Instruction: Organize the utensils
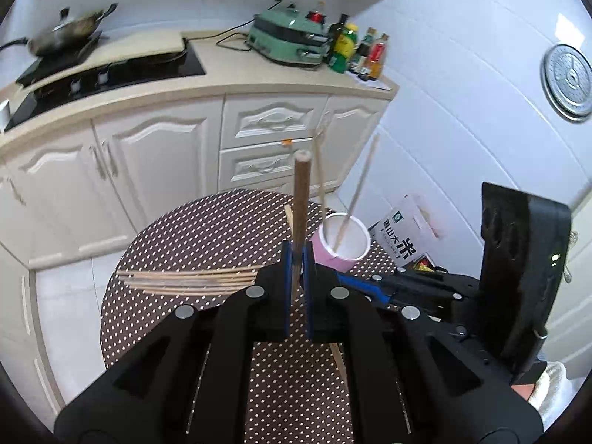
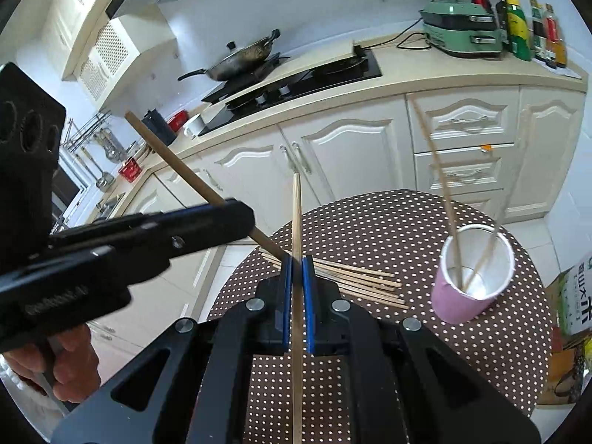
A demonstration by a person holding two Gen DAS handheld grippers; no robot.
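My left gripper [image 1: 297, 255] is shut on a chopstick [image 1: 300, 199] that stands nearly upright above the round dotted table [image 1: 177, 296]. My right gripper [image 2: 296, 262] is shut on another chopstick [image 2: 296, 222], also pointing up. The left gripper [image 2: 236, 218] shows in the right wrist view with its chopstick [image 2: 174, 159] slanting up-left. A pink cup [image 1: 342, 246] with a white inside stands on the table to the right; it also shows in the right wrist view [image 2: 470, 281] and holds two chopsticks [image 2: 444, 185]. Several loose chopsticks [image 1: 188, 279] lie flat on the table; they also show in the right wrist view [image 2: 355, 281].
A kitchen counter [image 1: 236, 74] with a black hob [image 1: 111, 70], a wok [image 1: 70, 29], a green appliance [image 1: 288, 39] and bottles [image 1: 347, 48] runs behind. White cabinets [image 1: 159, 162] stand under it. A rice bag [image 1: 403, 235] leans on the floor at the right.
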